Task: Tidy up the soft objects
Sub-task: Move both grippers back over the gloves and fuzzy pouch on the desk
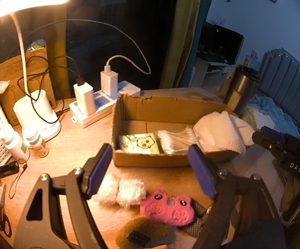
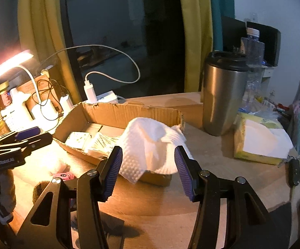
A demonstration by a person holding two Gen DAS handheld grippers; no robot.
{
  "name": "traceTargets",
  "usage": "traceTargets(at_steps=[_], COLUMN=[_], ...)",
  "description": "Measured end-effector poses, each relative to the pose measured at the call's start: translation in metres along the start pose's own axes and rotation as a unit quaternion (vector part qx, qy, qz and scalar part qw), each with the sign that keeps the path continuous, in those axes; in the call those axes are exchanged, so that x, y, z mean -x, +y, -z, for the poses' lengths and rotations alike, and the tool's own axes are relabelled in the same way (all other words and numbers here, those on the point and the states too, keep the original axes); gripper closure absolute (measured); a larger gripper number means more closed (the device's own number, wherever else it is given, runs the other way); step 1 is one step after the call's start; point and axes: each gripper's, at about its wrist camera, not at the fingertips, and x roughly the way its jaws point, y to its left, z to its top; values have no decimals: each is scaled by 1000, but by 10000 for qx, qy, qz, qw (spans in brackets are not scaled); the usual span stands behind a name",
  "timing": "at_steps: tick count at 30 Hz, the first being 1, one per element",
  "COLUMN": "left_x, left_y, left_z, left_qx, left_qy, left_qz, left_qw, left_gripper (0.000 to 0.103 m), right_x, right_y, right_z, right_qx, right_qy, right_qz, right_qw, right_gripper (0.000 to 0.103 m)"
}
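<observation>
Right gripper (image 2: pixel 148 172) is hanging half open and empty, the white cloth (image 2: pixel 150 143) just ahead draping over the cardboard box (image 2: pixel 129 112) rim. Left gripper (image 1: pixel 150 172) is gaping empty too, the pink plush (image 1: pixel 166 209) waiting beneath it for sorting.

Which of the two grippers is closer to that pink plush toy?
Left. The left gripper hovers just above the pink plush toy; the right gripper is off beside the white towel.

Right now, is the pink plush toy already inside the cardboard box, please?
No, the pink plush toy lies on the table in front of the cardboard box.
</observation>
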Motion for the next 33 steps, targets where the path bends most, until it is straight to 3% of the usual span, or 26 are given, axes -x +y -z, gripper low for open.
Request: traceTargets(at_steps=[9, 21, 33], left_x=[10, 33, 48], left_y=[8, 10, 19], left_z=[6, 18, 46], left_qx=[63, 52, 67], left_qy=[11, -105, 23], left_qz=[-64, -42, -16], left_qw=[10000, 9999, 10000], left_gripper=[26, 21, 21], right_x=[4, 20, 27], right_y=[-4, 19, 46], right_z=[4, 10, 30], right_qx=[-135, 21, 127], right_qy=[34, 18, 167], right_qz=[55, -142, -300], right_qw=[9999, 9999, 9993], right_gripper=[48, 47, 46])
